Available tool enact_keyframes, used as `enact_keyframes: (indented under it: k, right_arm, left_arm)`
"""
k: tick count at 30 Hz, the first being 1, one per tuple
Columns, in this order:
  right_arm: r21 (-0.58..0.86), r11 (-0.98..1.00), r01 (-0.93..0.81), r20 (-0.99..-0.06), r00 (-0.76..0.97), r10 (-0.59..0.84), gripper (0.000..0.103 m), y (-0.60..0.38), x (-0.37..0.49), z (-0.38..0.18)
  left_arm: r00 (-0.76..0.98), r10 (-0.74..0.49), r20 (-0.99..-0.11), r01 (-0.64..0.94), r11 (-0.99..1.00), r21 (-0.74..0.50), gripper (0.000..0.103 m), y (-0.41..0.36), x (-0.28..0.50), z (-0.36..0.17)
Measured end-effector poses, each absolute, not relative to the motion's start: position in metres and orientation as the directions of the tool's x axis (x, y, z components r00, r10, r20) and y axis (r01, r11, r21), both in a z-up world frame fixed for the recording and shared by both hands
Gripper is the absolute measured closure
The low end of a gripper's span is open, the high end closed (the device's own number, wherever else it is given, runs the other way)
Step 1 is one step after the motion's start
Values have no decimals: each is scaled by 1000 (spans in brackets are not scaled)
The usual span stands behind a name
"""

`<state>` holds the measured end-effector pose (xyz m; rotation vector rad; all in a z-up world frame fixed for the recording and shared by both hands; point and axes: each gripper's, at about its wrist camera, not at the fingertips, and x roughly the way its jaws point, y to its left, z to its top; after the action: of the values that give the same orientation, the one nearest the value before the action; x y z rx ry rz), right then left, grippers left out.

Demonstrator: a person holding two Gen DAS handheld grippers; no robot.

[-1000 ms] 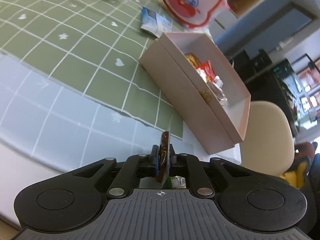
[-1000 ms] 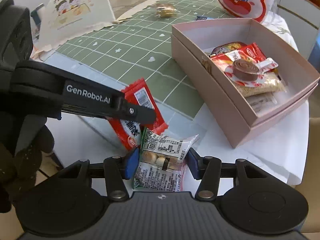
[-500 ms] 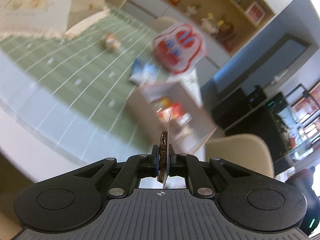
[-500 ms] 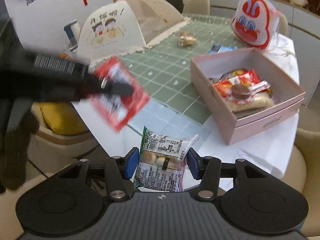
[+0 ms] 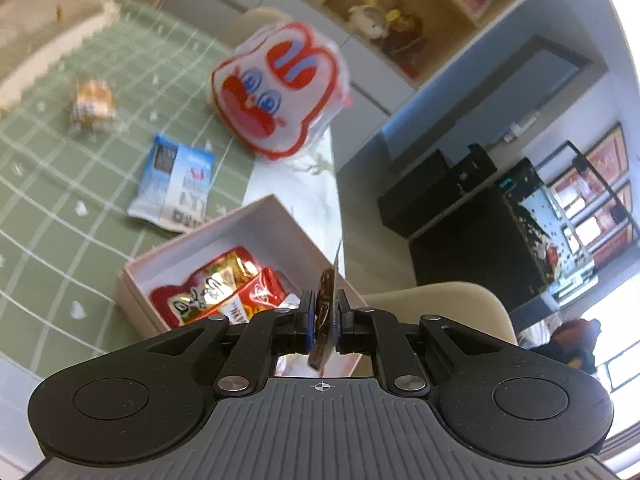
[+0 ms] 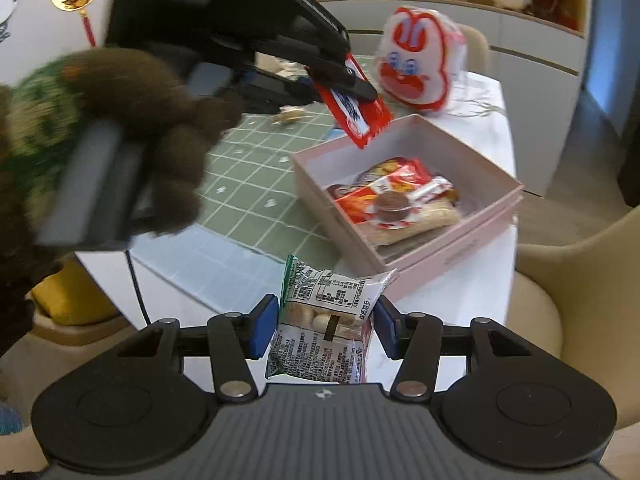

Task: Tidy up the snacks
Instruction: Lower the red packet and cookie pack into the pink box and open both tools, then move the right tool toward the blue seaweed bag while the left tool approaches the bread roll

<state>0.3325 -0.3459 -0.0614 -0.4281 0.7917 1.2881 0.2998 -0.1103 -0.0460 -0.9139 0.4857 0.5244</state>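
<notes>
Beige chair [image 6: 576,280] beside table; wooden shelf [image 5: 404,20] with figurines (blurred); dark cabinet [image 5: 460,216]; bright window [image 5: 612,344] at right.
</notes>
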Motion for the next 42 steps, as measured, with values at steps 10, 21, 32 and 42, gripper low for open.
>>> enact_keyframes:
  k: [10,21,32,42]
  right_arm:
    - [99,283,-954,-734,122,668,52,-339,349,-60]
    - [45,284,-958,-687,177,705,51,-284,408,-20]
    - [120,353,-928,-766,140,628,51,-207,460,-56]
    - [153,477,-865,-835,145,531,40,-168,460,-65]
  left_arm:
    - [691,270,-671,-692,515,-505,87,-116,292,-61]
    - [571,326,-753,-761,553,-338,86,-178,232,-60]
    - [535,328,-778,-793,513,-328,86,-176,194,-64]
    - [573,315,-756,-794,441,-418,86,-111,133,-76]
